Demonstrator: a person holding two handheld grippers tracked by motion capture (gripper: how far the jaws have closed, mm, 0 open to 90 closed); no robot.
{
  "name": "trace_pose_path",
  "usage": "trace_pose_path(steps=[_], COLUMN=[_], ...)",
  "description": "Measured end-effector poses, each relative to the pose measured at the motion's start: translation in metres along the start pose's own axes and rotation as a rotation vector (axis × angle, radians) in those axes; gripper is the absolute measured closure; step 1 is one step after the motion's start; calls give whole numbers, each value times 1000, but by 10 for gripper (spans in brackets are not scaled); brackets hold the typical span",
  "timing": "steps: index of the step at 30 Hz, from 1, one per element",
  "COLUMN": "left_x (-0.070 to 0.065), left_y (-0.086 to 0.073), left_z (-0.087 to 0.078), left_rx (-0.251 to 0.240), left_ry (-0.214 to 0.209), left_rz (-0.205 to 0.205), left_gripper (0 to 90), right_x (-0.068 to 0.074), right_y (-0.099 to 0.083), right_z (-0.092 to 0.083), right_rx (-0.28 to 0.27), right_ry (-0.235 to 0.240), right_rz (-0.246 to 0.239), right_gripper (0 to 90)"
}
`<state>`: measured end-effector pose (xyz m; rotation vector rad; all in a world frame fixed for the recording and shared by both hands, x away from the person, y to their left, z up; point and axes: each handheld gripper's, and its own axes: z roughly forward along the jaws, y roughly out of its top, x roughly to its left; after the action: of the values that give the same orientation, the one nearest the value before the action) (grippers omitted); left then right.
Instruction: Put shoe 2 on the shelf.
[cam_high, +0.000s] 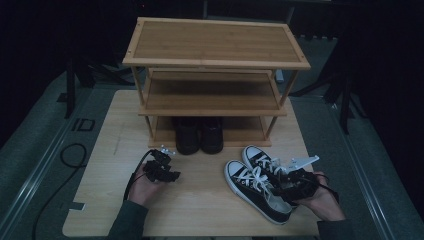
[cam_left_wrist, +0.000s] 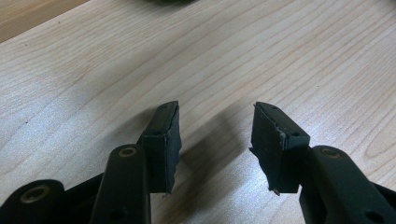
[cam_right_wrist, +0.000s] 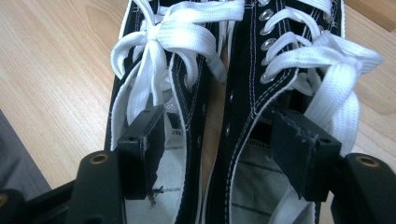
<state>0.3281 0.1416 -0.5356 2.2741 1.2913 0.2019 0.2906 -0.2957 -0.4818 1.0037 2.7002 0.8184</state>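
A pair of black canvas sneakers with white laces and toe caps lies side by side on the table's right, toes toward the rack: one sneaker (cam_high: 250, 187) (cam_right_wrist: 189, 88) nearer me, the other (cam_high: 261, 159) (cam_right_wrist: 247, 79) behind it. My right gripper (cam_high: 292, 186) (cam_right_wrist: 217, 119) is open over their heels. One pad (cam_right_wrist: 142, 140) sits inside one shoe's opening, the other pad (cam_right_wrist: 303, 149) inside its neighbour's, with the two adjoining side walls between them and untouched. At the table's left my left gripper (cam_high: 164, 167) (cam_left_wrist: 215, 135) hangs open over bare wood, holding nothing.
A three-tier bamboo shoe rack (cam_high: 215, 62) stands at the back of the light wooden table (cam_high: 200, 205). A pair of black shoes (cam_high: 199, 135) sits on its bottom shelf. Cables trail from both grippers, and a dark cable (cam_high: 70, 155) loops off the table's left edge.
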Motion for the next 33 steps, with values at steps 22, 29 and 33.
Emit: trace_pose_path(steps=[22, 29, 33], left_x=[0, 0, 0], left_y=[0, 0, 0], left_z=[0, -1, -1], left_rx=[0, -3, -3], left_ry=[1, 0, 0], left_rz=[1, -2, -3], left_gripper=[524, 523, 523], right_x=[4, 5, 7], right_y=[12, 14, 15], right_z=[19, 25, 31], right_rx=[50, 84, 100], right_ry=[-41, -53, -56], right_rz=[-2, -3, -8], right_gripper=[539, 516, 521])
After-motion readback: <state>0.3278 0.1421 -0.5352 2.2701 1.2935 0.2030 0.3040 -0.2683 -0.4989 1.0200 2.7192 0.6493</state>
